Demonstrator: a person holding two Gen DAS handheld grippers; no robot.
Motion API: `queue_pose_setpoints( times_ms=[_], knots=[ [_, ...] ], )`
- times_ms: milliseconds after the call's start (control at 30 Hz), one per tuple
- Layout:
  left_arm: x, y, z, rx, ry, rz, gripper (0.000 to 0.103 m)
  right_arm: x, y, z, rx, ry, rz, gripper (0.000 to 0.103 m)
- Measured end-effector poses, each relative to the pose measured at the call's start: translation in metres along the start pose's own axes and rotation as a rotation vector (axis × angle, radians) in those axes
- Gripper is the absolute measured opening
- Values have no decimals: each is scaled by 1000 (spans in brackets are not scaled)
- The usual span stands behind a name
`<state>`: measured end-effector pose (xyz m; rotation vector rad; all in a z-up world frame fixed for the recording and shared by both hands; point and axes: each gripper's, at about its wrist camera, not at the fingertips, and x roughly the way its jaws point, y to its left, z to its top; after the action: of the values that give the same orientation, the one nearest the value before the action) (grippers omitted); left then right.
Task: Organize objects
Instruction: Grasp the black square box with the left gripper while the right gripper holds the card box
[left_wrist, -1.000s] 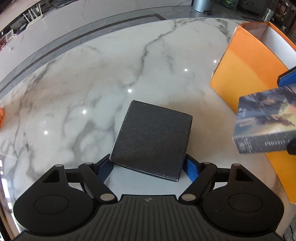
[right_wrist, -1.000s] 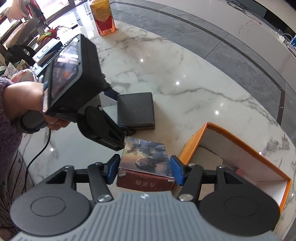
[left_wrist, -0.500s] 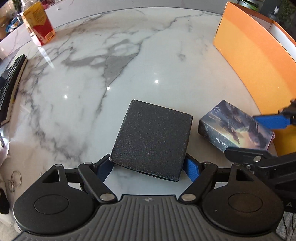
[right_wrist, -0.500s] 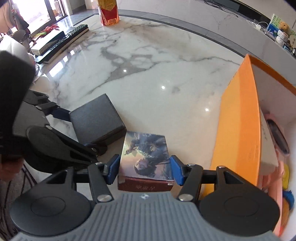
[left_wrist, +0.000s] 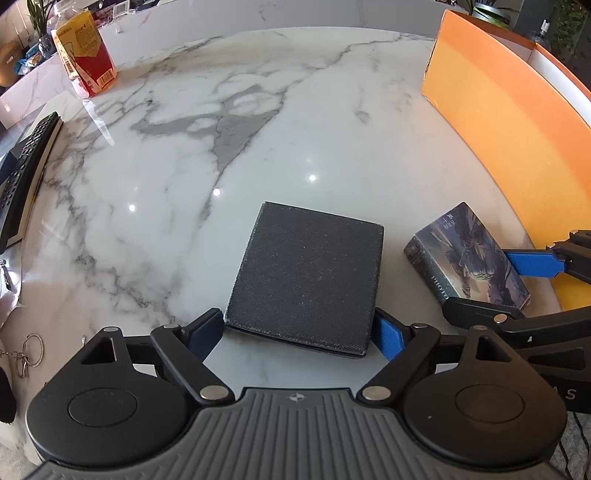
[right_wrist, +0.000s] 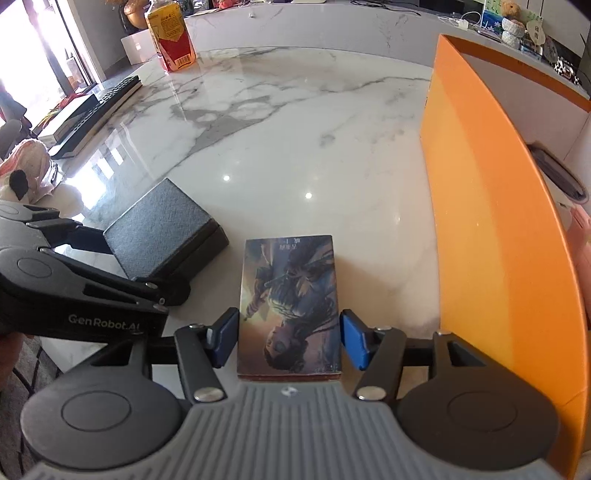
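Note:
A flat black textured box (left_wrist: 308, 275) lies on the marble table, and my left gripper (left_wrist: 299, 332) is shut on its near end. It also shows in the right wrist view (right_wrist: 162, 230). An illustrated picture box (right_wrist: 290, 304) lies on the table beside the orange bin (right_wrist: 491, 221). My right gripper (right_wrist: 288, 338) straddles it with small gaps between the blue pads (right_wrist: 351, 338) and its sides, so it is open. The picture box (left_wrist: 469, 256) and a right finger (left_wrist: 532, 262) show in the left wrist view, next to the orange bin (left_wrist: 506, 122).
A red and yellow carton (left_wrist: 83, 51) stands at the far left of the table, also in the right wrist view (right_wrist: 171, 35). A black keyboard (right_wrist: 96, 110) lies at the left edge. Keys (left_wrist: 29, 354) lie near the front left. The bin holds several items.
Both boxes have come down onto the table near the bin. The right gripper's pads have drawn apart from the picture box. The left gripper still holds the black box.

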<state>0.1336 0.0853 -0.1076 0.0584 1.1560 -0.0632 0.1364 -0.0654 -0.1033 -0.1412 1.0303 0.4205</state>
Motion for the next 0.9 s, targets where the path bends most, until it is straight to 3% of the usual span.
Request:
queue_pose_setpoints(
  times_ms=[100,233,367,433,567,600,667,900],
  knots=[
    [-2,-1,-1,10,-10,22,101,5,-2,-2,-10,-17,-14,73],
    [-3,-2,-2,16,-25,40,101,5,0,-3,-32,-29,-33,74],
    [1,6,2,-23,-18,-27,103,10,9,-6,-115,-43,-47,83],
    [4,2,4,23,-24,-21,103,10,11,-8,-124,-63,-32,81],
    [4,1,3,37,-33,-31,103,8,14,-10,-141,-117,-24,61],
    [3,1,2,43,-44,-35,103,8,13,-10,-131,-122,-20,60],
    [0,1,0,50,-83,-41,93,8,13,-11,-135,-131,-20,59],
    [-1,4,2,-2,-97,-29,92,7,7,-10,-79,-141,-10,59]
  ],
)
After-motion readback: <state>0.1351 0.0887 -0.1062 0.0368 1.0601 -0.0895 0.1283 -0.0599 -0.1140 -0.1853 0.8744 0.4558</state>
